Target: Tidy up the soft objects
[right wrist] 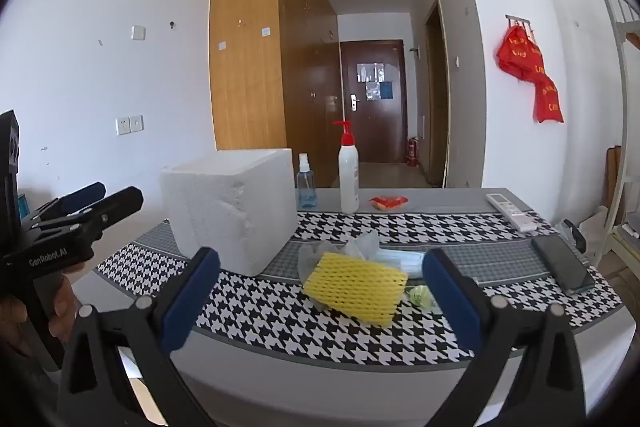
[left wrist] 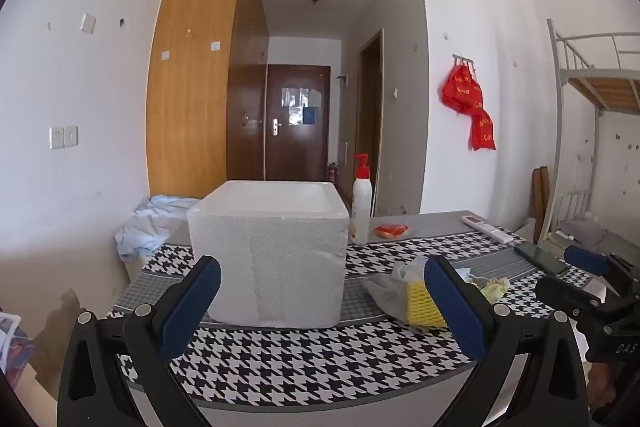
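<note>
Held both grippers, left [left wrist: 322, 303] and right [right wrist: 320, 291], wide apart and empty above table [right wrist: 280, 323]; faced foam box [left wrist: 268, 251], yellow net [right wrist: 354, 287], perhaps masks [right wrist: 404, 259] behind.

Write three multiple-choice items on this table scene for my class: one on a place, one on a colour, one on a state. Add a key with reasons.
1. Where does the yellow foam net lie?
A. inside the foam box
B. on the tablecloth, right of the foam box
C. on the floor

2. What colour is the pump on the white bottle?
A. red
B. green
C. black

3. How is the right tool?
A. shut on the net
B. shut, empty
C. open, empty

Key: B, it lies on the checked cloth beside the box; A, the pump top is red; C, its fingers stand wide apart, holding nothing.
</note>
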Available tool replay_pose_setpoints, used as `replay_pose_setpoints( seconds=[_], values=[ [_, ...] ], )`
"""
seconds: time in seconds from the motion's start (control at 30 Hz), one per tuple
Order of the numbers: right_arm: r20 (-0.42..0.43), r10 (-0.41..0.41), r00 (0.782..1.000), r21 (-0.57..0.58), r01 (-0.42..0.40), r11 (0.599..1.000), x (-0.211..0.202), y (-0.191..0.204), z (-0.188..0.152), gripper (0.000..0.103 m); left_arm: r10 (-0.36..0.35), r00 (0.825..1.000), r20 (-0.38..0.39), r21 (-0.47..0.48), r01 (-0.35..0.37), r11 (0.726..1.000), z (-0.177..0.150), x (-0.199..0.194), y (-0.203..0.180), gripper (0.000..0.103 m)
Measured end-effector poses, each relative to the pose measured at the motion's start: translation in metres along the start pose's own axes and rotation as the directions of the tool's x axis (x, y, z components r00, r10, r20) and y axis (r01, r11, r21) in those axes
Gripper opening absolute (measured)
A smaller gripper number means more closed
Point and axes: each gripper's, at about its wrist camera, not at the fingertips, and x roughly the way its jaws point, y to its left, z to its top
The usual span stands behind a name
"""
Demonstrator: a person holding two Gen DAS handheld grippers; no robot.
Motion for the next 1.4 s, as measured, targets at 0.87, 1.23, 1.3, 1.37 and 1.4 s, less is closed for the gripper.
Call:
replay_pose_setpoints(
  seconds=[0.87,1.23,1.3,1.37,1.4],
  values=[
    [-0.014,0.008,1.0,0.001,-0.008,1.0,0.001,0.0,0.0,0.102,0.023,0.999,-0.023,-0.002,-0.023,1.0,-0.003,0.002,-0.004,0.102],
    [-0.013,-0.001,1.0,0.008,0.001,1.0,-0.002,-0.003,0.001,0.102,0.029,0.999,-0.031,-0.01,-0.029,1.0,-0.004,0.004,0.0,0.102],
    [-0.014,-0.003,1.0,0.009,0.003,1.0,-0.003,-0.003,0.001,0.102,0.029,0.999,-0.03,-0.007,-0.029,1.0,-0.004,0.005,-0.001,0.102],
    [-0.014,-0.002,1.0,0.008,0.003,1.0,-0.004,-0.004,0.001,0.102,0.033,0.999,-0.027,-0.002,-0.033,0.999,-0.005,0.005,-0.003,0.102],
    [-0.014,-0.003,1.0,0.008,0.003,1.0,-0.003,-0.004,0.001,0.102,0.034,0.999,-0.025,0.003,-0.034,0.999,-0.005,0.005,-0.004,0.102]
  ],
)
